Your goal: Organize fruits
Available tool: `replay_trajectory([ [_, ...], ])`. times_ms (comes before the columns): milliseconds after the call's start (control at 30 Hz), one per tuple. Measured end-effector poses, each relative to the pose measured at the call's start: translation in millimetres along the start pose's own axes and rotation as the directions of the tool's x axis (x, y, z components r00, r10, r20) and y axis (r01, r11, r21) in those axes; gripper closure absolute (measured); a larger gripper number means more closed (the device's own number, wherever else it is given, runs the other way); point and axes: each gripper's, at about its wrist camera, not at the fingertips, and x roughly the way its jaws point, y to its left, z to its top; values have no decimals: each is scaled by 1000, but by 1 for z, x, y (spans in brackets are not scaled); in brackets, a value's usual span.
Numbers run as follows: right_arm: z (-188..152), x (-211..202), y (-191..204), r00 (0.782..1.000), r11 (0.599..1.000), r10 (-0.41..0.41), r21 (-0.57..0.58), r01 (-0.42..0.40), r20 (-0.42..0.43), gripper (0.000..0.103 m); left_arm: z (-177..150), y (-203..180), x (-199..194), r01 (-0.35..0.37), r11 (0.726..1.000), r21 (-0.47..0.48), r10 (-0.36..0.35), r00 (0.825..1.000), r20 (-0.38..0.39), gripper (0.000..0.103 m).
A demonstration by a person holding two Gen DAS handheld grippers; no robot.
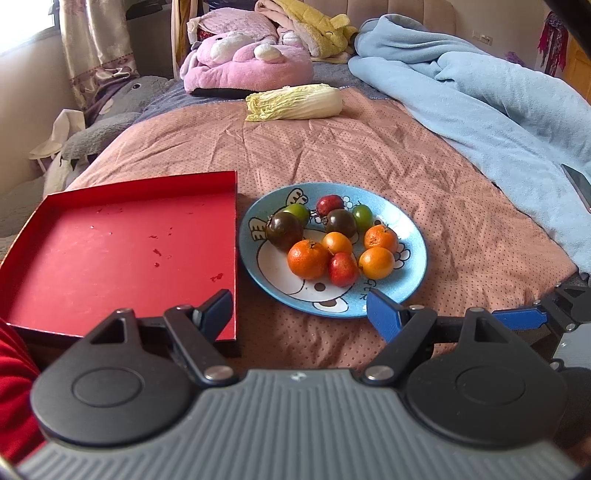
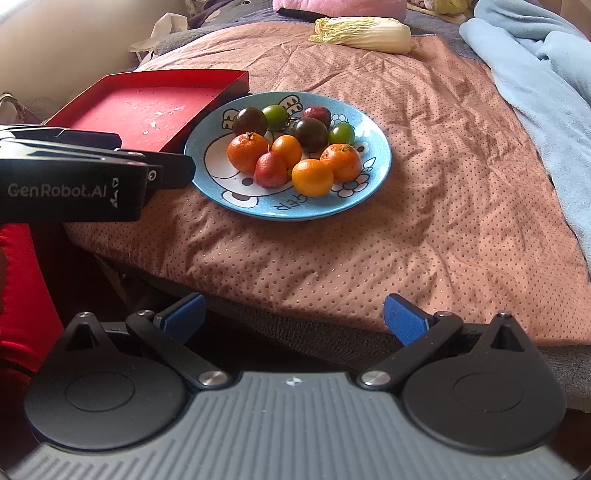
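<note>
A blue cartoon plate (image 1: 410, 273) (image 2: 376, 158) on the pink bedspread holds several small fruits: orange citrus (image 1: 308, 258) (image 2: 246, 152), dark tomatoes (image 1: 284, 230) (image 2: 310, 134), green tomatoes (image 1: 362, 216) (image 2: 275, 115) and red fruits (image 1: 343, 269) (image 2: 270, 170). A red tray (image 1: 110, 251) (image 2: 147, 110) lies left of the plate, with nothing in it. My left gripper (image 1: 299, 314) is open and empty, just short of the plate's near rim. My right gripper (image 2: 293, 317) is open and empty at the bed's front edge, well short of the plate.
A napa cabbage (image 1: 295, 101) (image 2: 364, 31) lies farther back on the bedspread. A light blue blanket (image 1: 498, 96) (image 2: 546, 66) is heaped on the right. Plush toys (image 1: 247, 62) sit at the head of the bed. A phone (image 1: 580, 184) lies on the blanket.
</note>
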Motion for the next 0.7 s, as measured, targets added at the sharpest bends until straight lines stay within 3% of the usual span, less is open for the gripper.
replay_trajectory([
  [700,-1,0,7,1000,1000,12,-16,-12,-10,0,-1,-3,1,-4,1000,9,4,1000,-3,21],
])
